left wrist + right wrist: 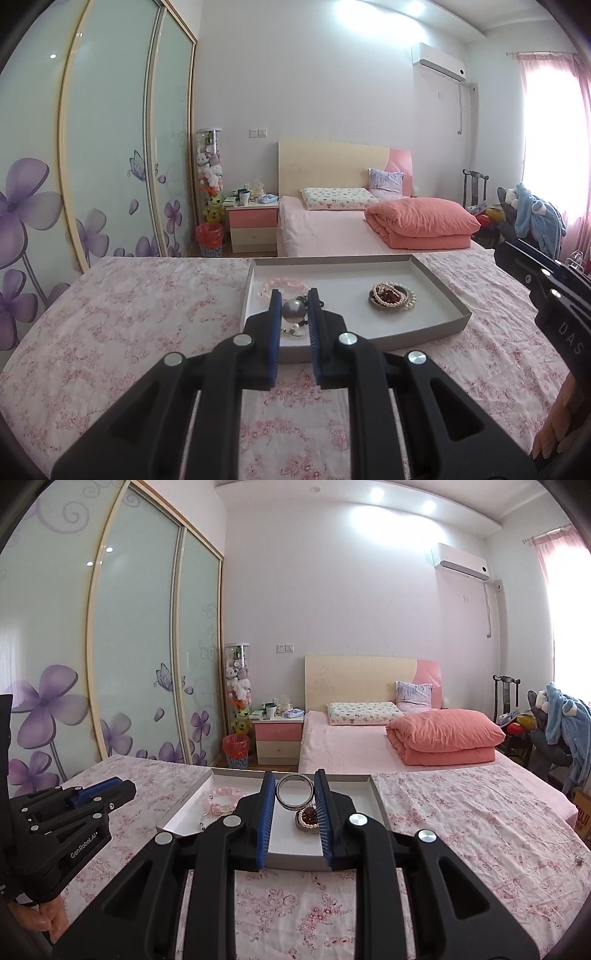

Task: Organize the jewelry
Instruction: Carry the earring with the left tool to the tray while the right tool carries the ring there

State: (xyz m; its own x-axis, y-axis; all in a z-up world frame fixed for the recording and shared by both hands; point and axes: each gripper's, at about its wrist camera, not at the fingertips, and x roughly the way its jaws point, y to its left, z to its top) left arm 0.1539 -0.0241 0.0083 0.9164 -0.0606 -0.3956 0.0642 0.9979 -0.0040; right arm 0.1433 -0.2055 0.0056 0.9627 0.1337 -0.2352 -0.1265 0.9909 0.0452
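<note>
A shallow grey tray [436, 291] lies on the floral bedspread. In the left wrist view it holds a pink bead bracelet [284, 285], a pile of pearl and dark red bead bracelets [392, 297], and a small pearl piece [293, 329]. My left gripper [294, 300] is shut on a large grey pearl bead [294, 309] just above the tray's near left part. My right gripper [294, 788] is shut on a silver bangle [294, 792], held upright above the tray [376, 794]; the bead pile [308, 818] and pink bracelet [221, 801] lie below.
The floral bedspread [129, 325] spreads around the tray. Beyond it stands a pink bed with a folded quilt [421, 223], a nightstand [253, 225] and a red bin [210, 240]. Wardrobe doors [110, 147] line the left. A chair with clothes [532, 218] stands at right.
</note>
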